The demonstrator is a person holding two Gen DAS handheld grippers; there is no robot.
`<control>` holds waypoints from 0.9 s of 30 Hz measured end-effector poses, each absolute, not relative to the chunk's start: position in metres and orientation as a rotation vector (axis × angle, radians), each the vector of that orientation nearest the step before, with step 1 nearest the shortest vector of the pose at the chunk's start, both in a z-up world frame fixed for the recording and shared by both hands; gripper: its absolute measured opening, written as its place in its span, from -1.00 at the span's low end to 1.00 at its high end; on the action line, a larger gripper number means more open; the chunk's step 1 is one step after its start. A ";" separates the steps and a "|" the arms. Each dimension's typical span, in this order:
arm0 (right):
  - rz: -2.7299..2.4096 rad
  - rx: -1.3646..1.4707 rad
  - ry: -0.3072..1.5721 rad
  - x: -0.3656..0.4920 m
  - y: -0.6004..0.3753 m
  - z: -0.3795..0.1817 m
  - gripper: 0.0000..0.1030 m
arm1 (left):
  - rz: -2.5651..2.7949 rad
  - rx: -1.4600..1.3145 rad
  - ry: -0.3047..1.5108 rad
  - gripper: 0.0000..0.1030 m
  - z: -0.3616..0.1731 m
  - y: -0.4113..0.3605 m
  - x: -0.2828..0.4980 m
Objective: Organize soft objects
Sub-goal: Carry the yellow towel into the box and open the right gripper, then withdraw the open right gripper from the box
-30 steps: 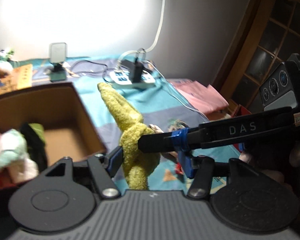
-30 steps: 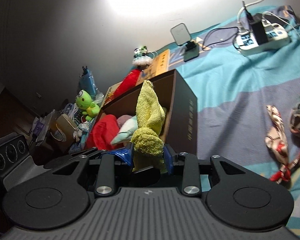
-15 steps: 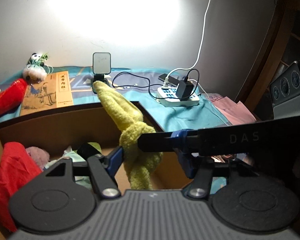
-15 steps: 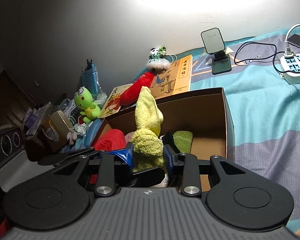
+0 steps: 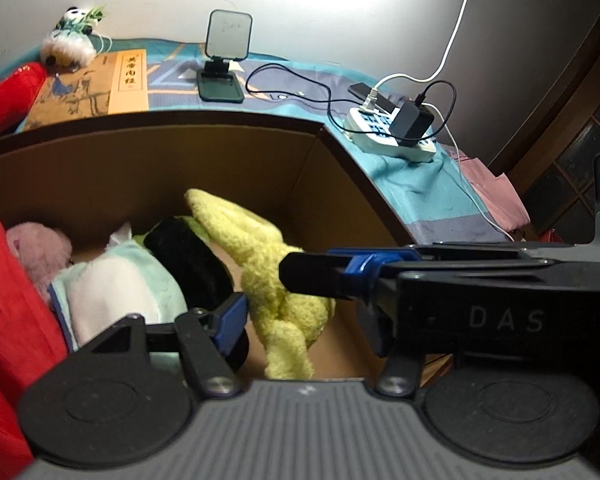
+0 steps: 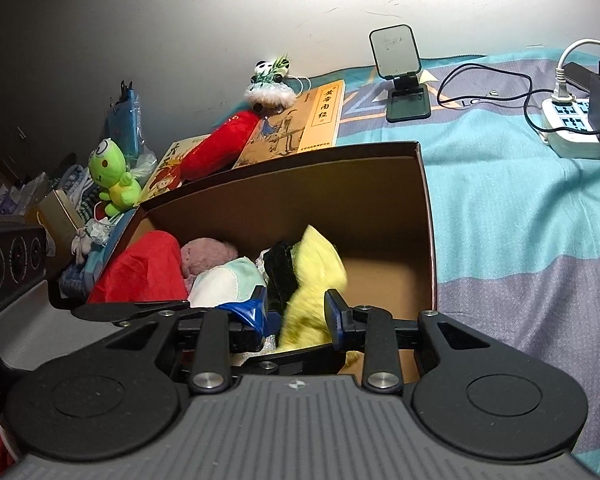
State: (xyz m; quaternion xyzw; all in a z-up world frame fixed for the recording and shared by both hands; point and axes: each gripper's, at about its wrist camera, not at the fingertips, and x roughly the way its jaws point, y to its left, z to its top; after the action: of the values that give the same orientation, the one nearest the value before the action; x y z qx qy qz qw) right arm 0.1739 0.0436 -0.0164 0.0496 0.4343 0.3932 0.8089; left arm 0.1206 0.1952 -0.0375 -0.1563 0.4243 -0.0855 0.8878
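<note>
I am lowering the yellow towel (image 6: 314,280) into the cardboard box (image 6: 426,216) at twelve o'clock, my right gripper (image 6: 296,312) closing on it, my left gripper (image 5: 300,320) spread wide around it; I am aiming right of the black cloth (image 5: 188,256), clear of the far wall.

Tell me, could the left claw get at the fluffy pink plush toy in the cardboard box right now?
Probably not straight away: the left claw has the yellow terry towel between its fingers, though the pink plush toy lies uncovered in the cardboard box.
</note>
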 end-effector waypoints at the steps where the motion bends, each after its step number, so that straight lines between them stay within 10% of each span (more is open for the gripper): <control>1: 0.842 0.102 0.928 0.174 0.044 -0.017 -0.74 | -0.176 -0.327 0.884 0.12 -0.038 0.195 0.121; 27: 0.874 0.132 0.890 0.137 0.025 0.009 -0.74 | 0.076 -0.123 0.892 0.13 0.001 0.171 0.078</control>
State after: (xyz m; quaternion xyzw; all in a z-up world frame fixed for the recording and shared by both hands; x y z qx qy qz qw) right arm 0.1369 0.0255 0.0088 0.0619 0.4163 0.4090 0.8097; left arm 0.0785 0.1706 0.0006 -0.0594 0.4308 0.0369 0.8998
